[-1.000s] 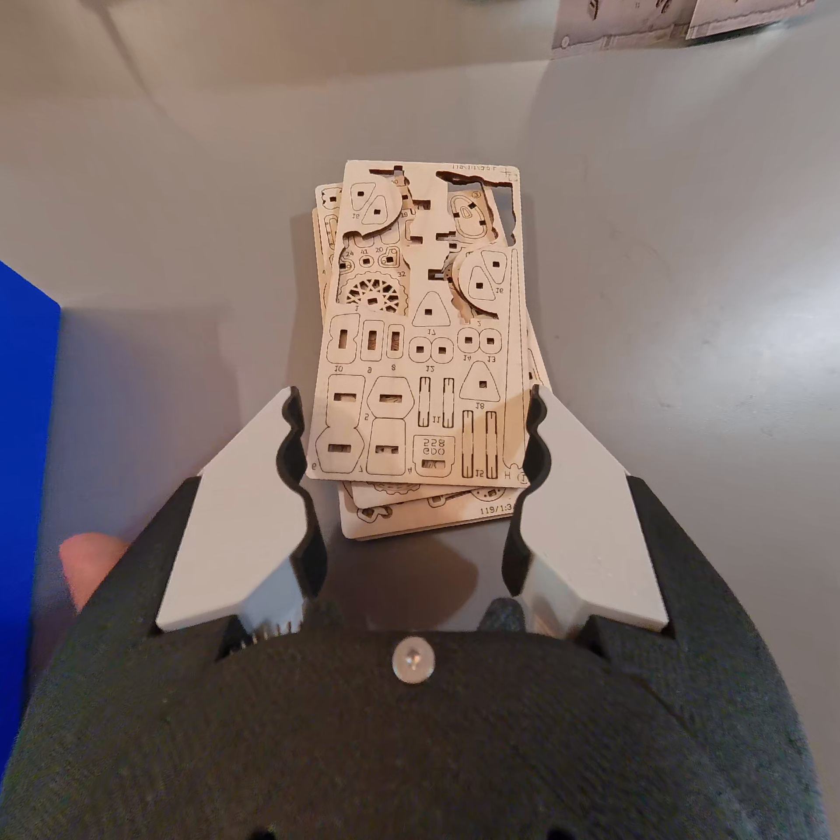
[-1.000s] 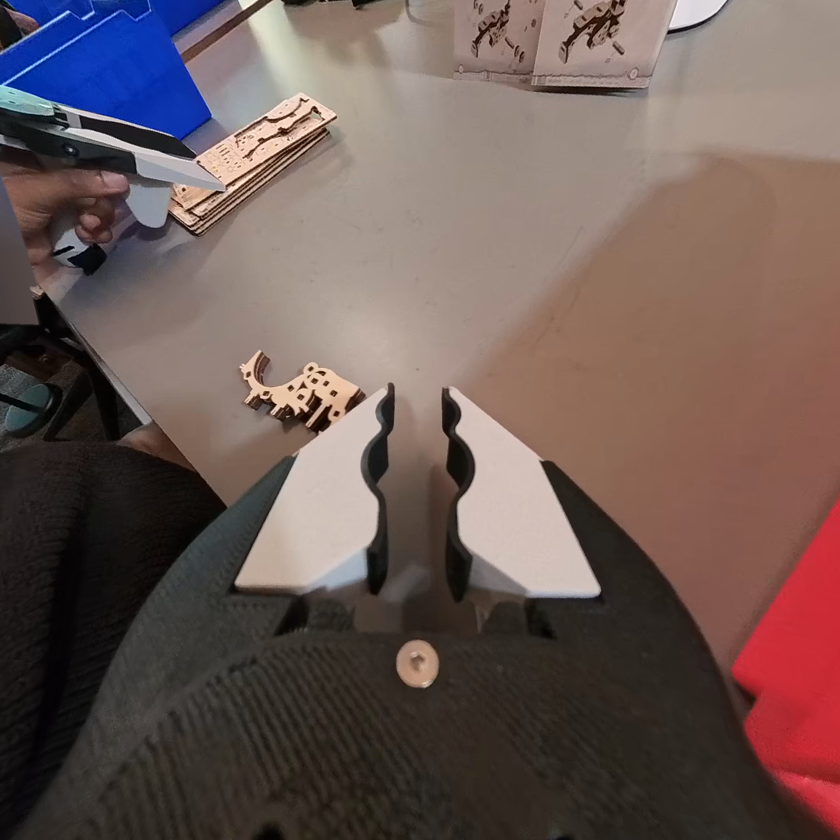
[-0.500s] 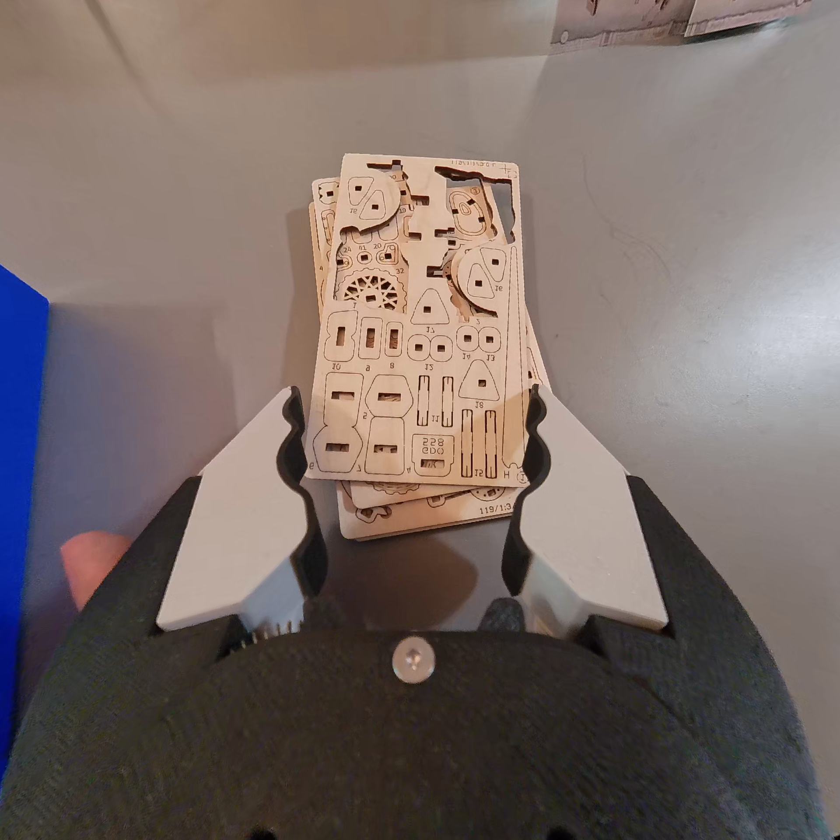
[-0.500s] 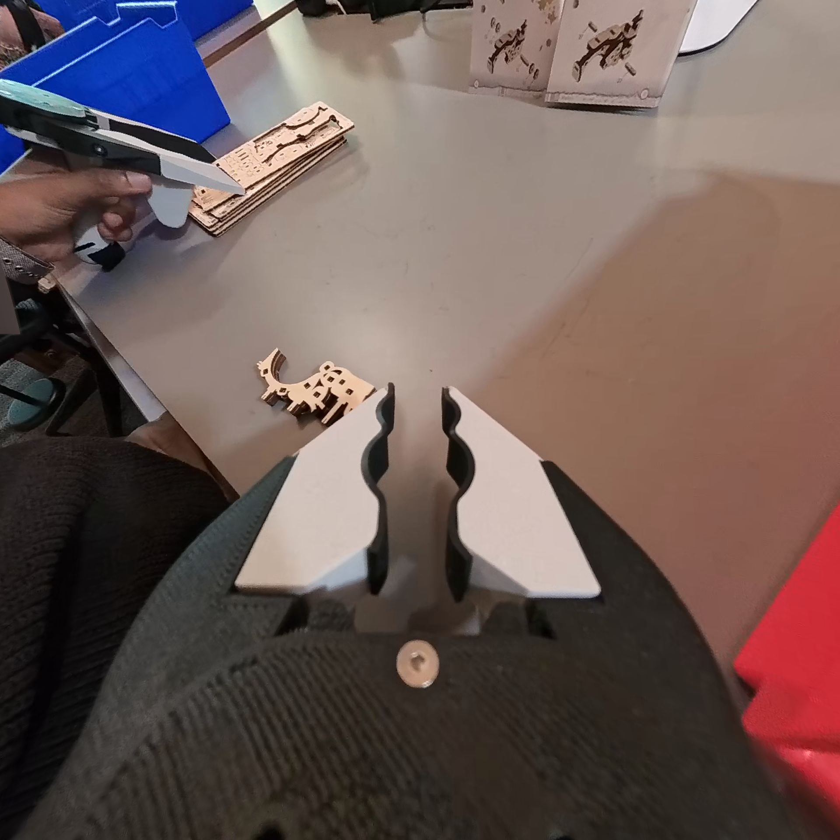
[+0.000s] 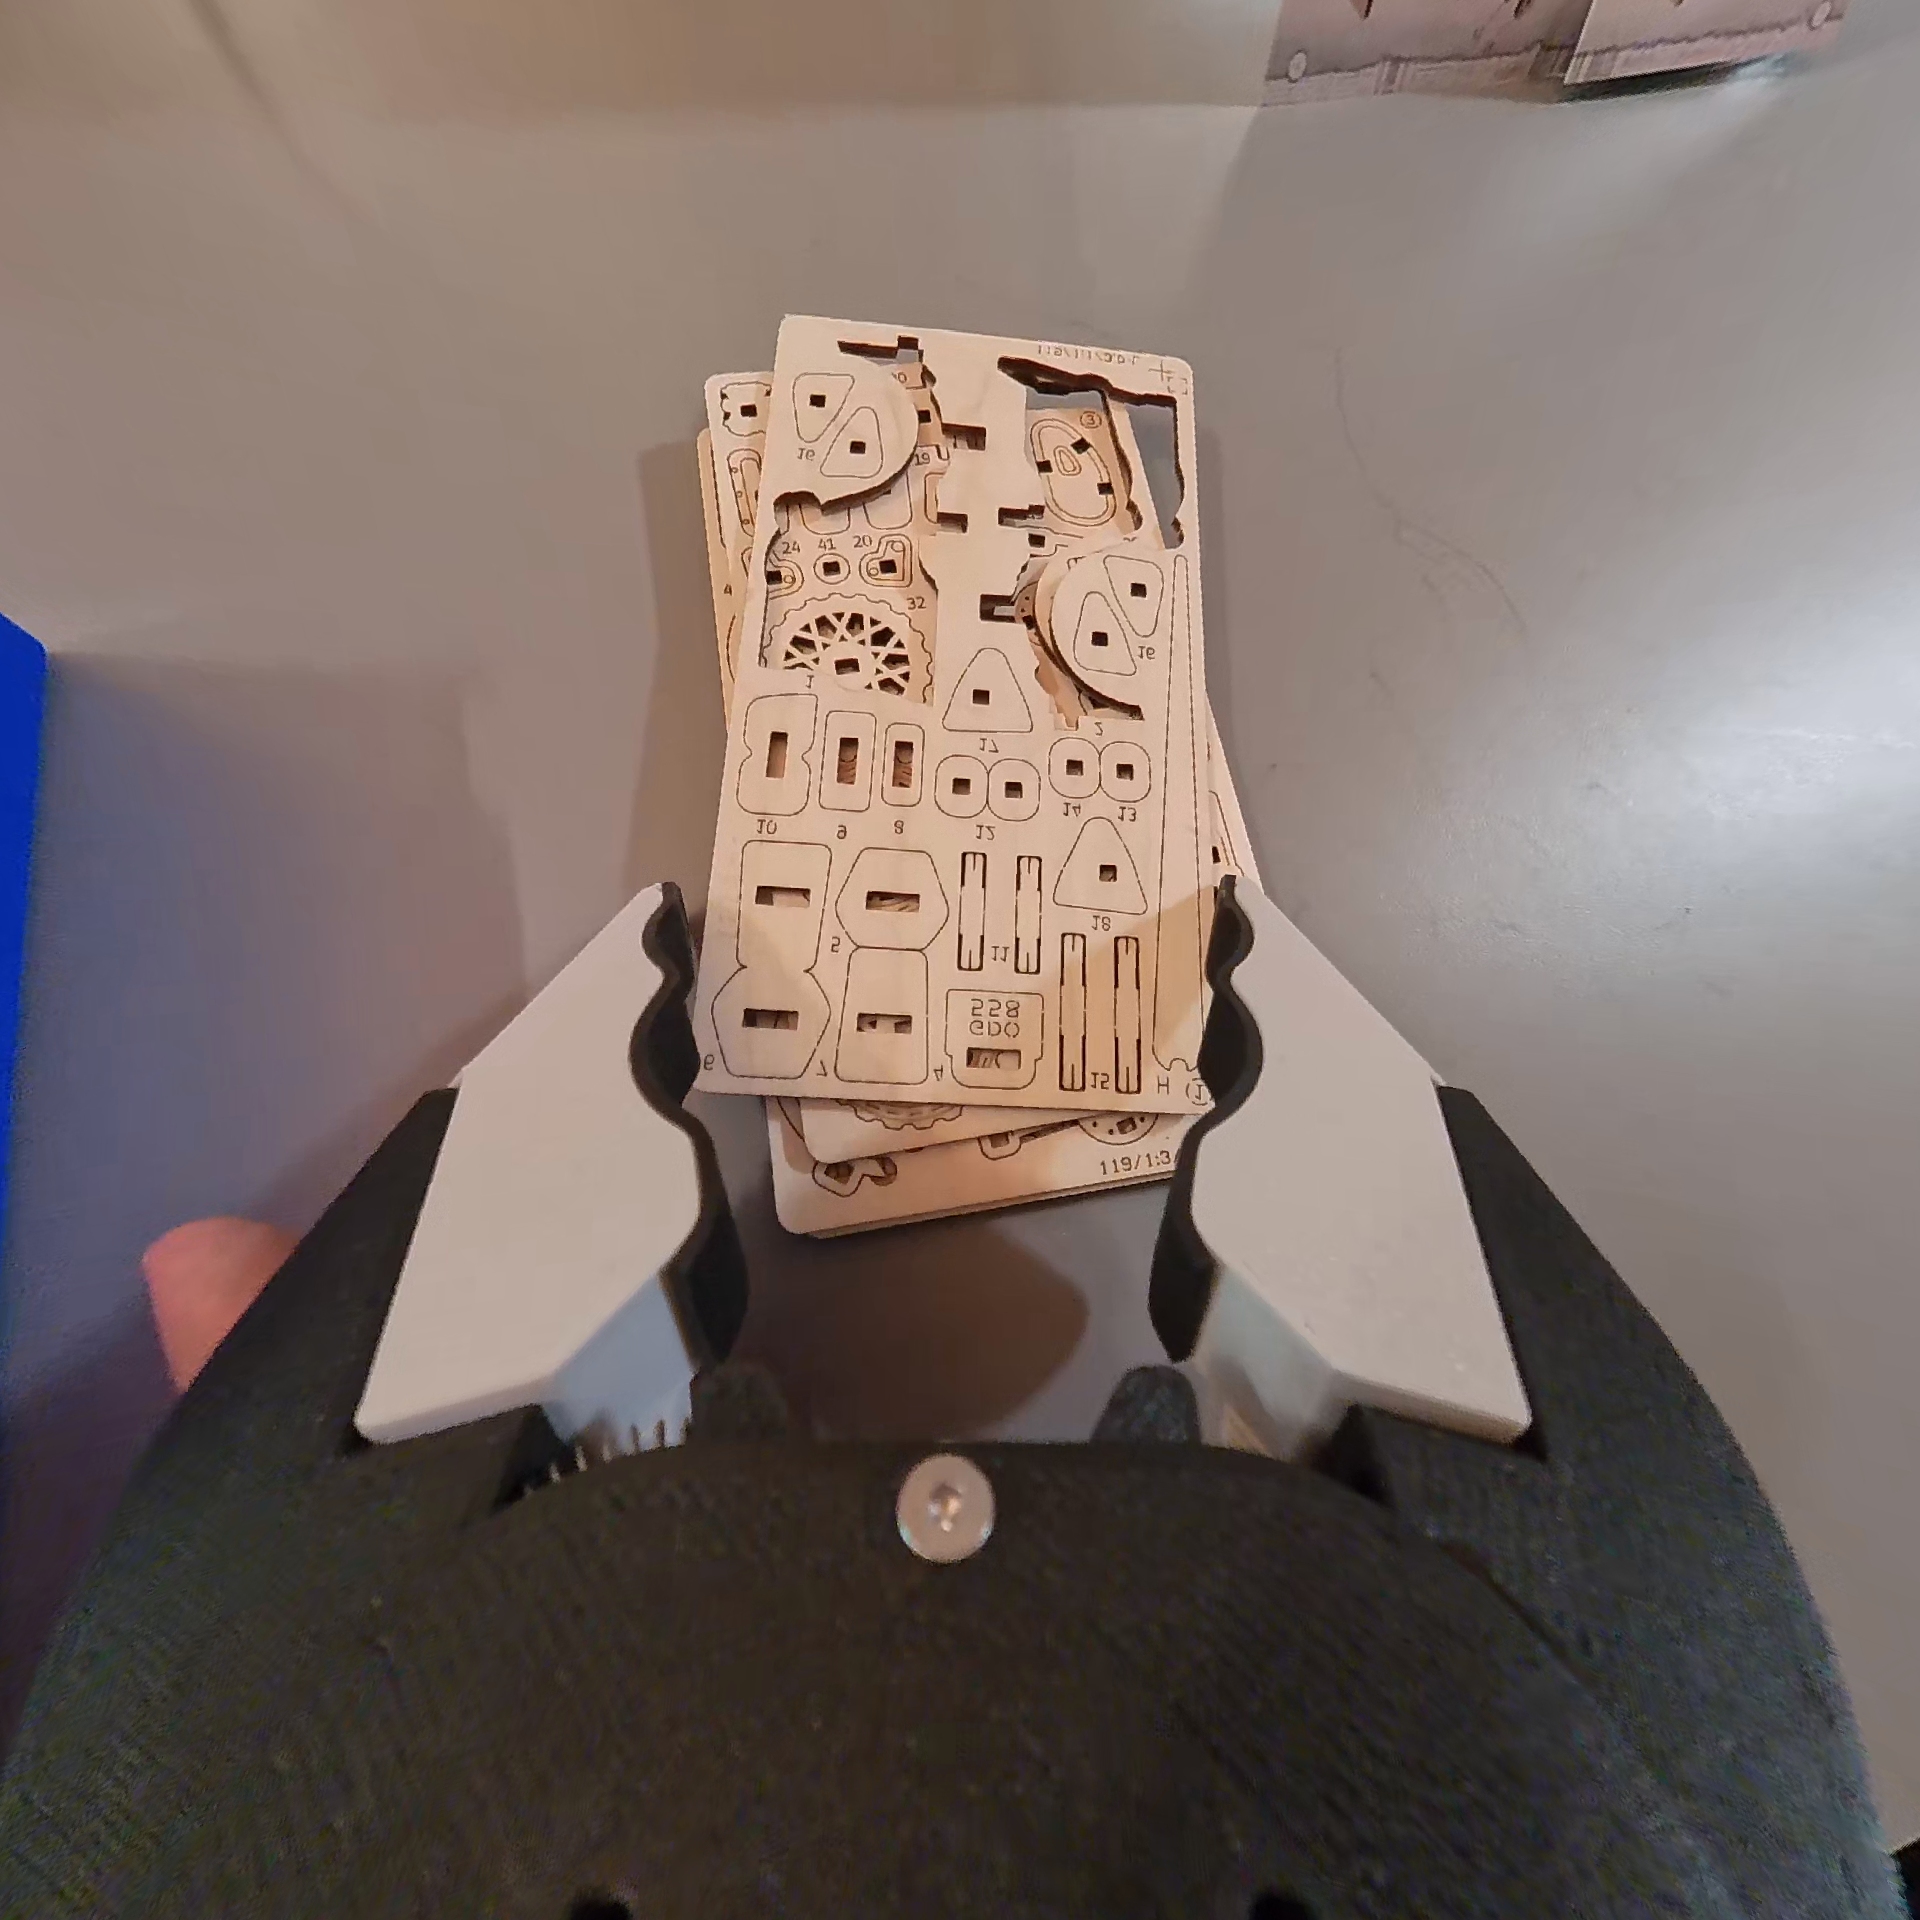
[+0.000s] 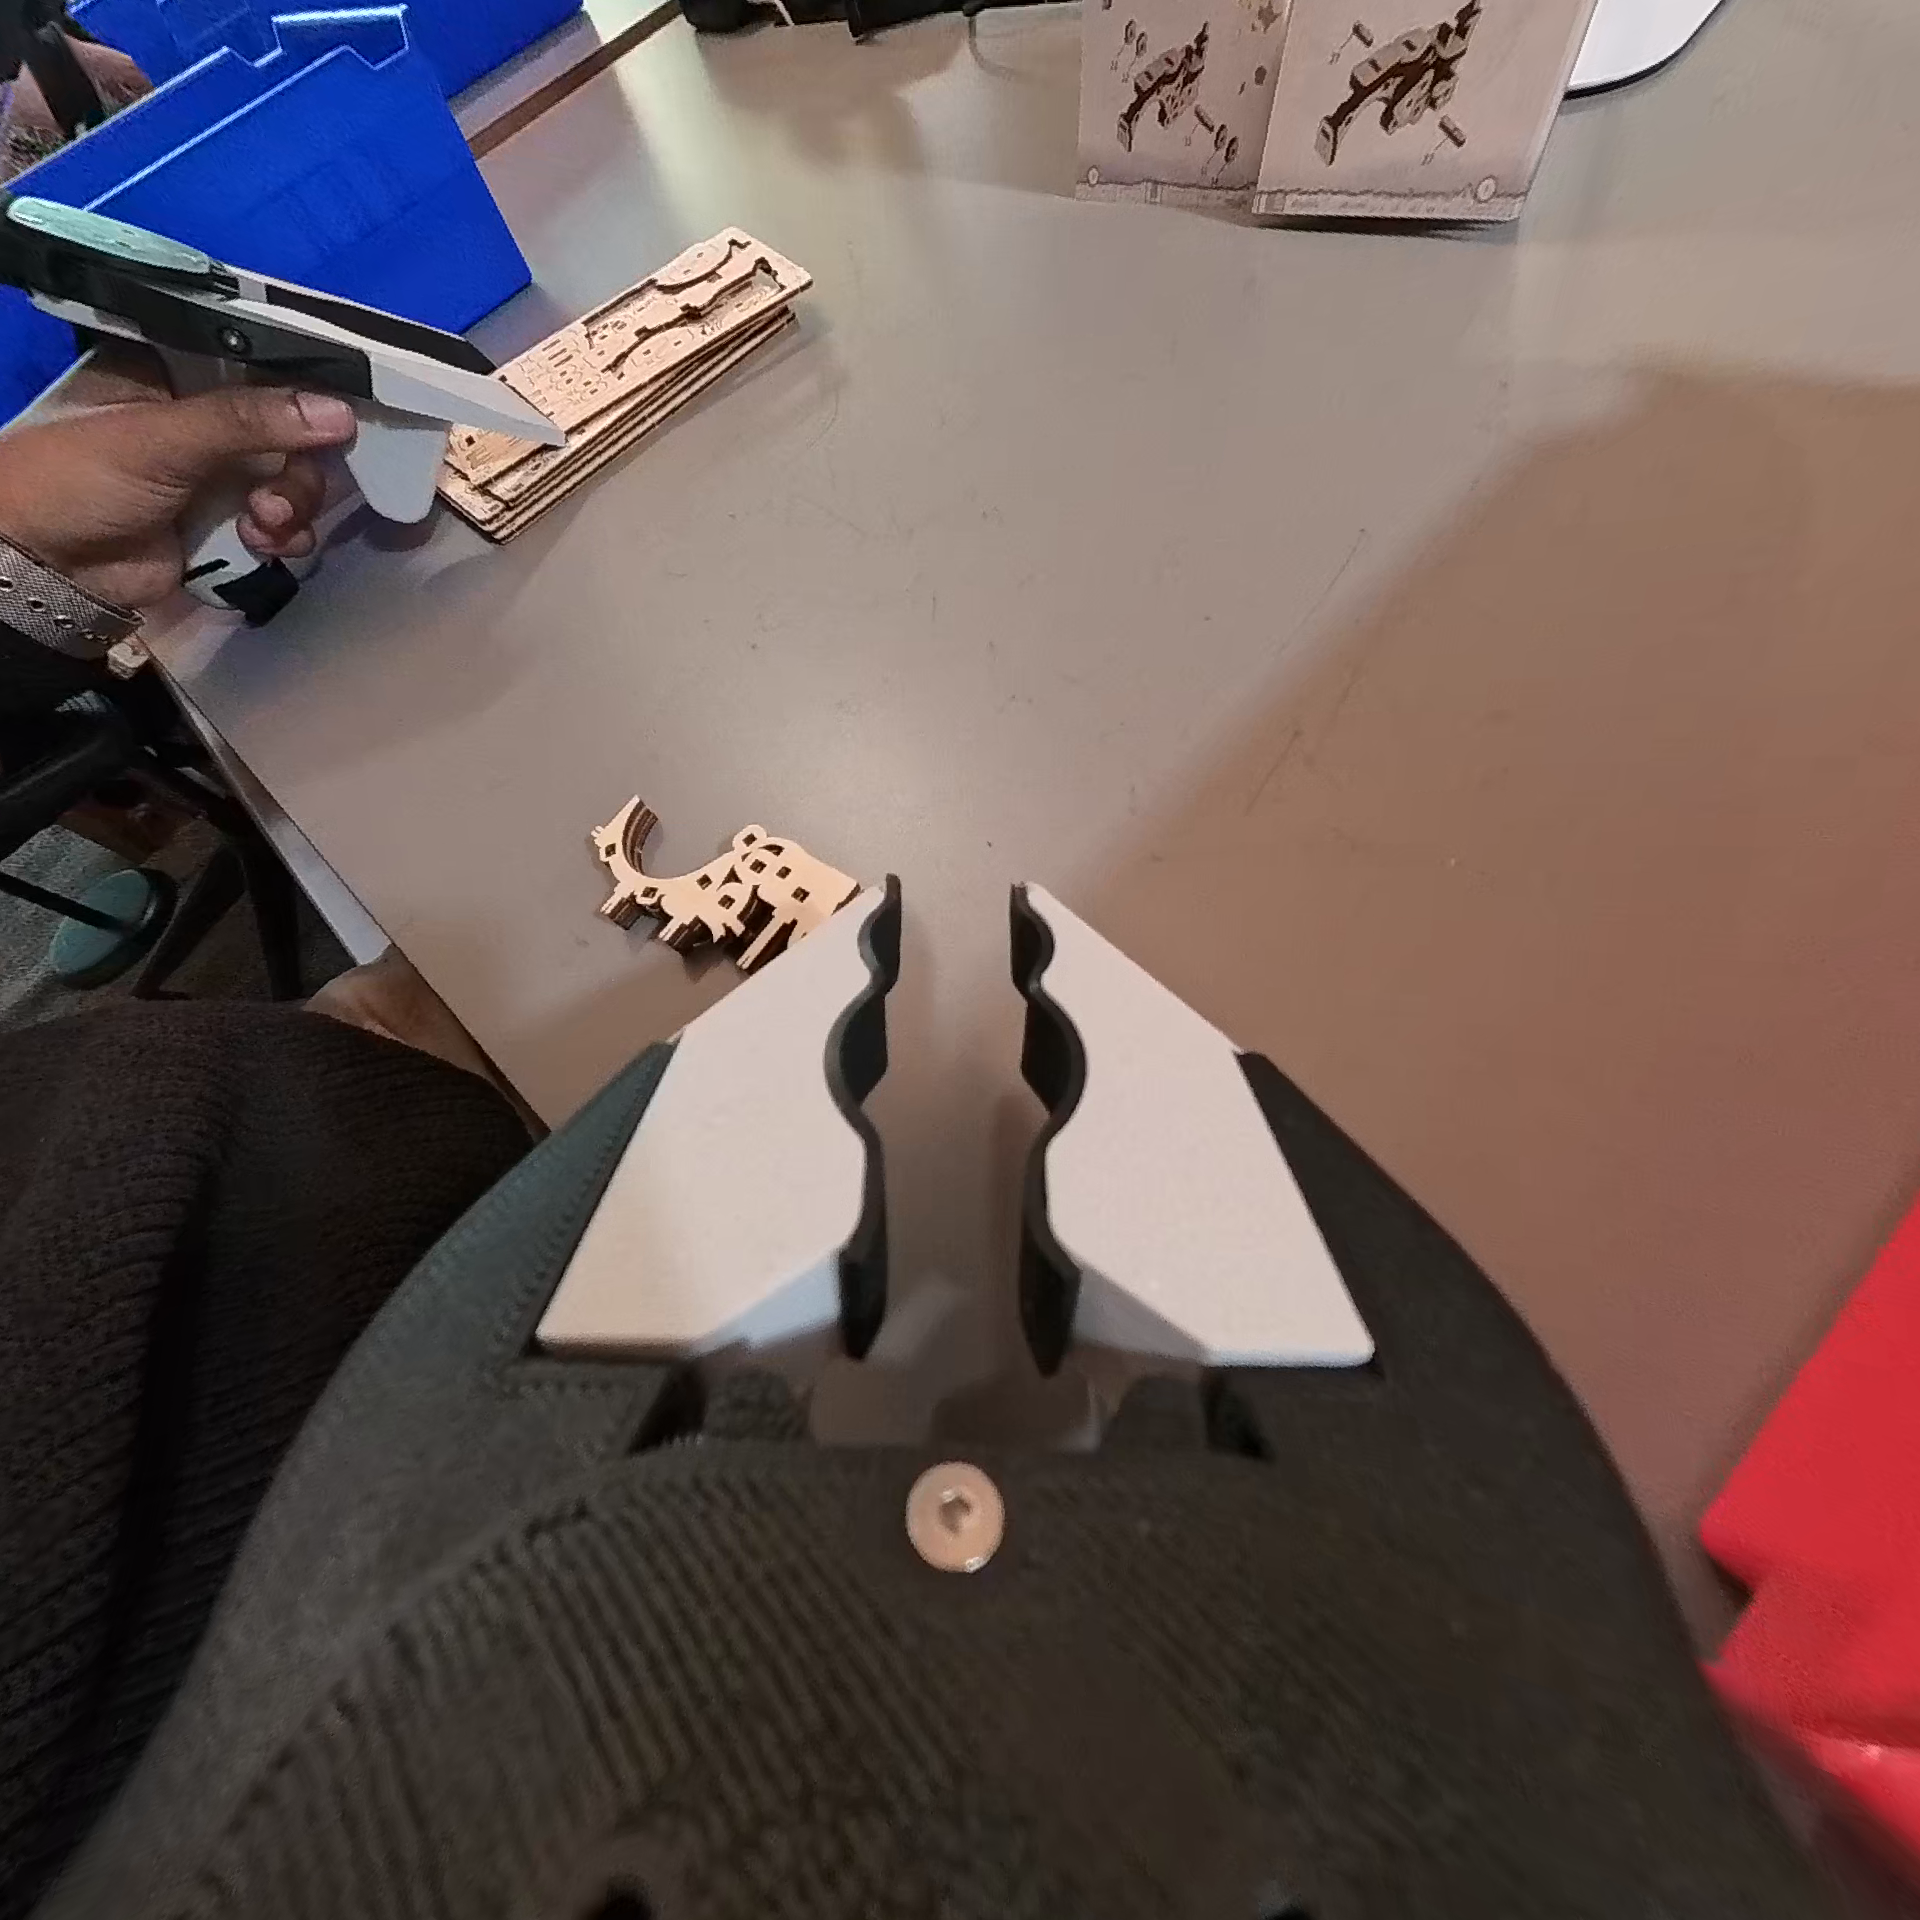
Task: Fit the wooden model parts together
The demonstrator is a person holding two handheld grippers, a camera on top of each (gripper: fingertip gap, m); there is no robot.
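Left hand-held gripper (image 5: 951,914) released wide, its fingers either side of the near end of the wooden sheet stack (image 5: 961,748) on the grey bench (image 6: 1195,540). Right hand-held gripper (image 6: 954,902) slightly parted, empty — part-built wooden piece (image 6: 717,891) lies just beside it.

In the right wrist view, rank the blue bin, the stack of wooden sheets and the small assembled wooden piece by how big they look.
1. Blue bin
2. Stack of wooden sheets
3. Assembled wooden piece, though it lies nearest the camera, so it is probably the smallest in truth too.
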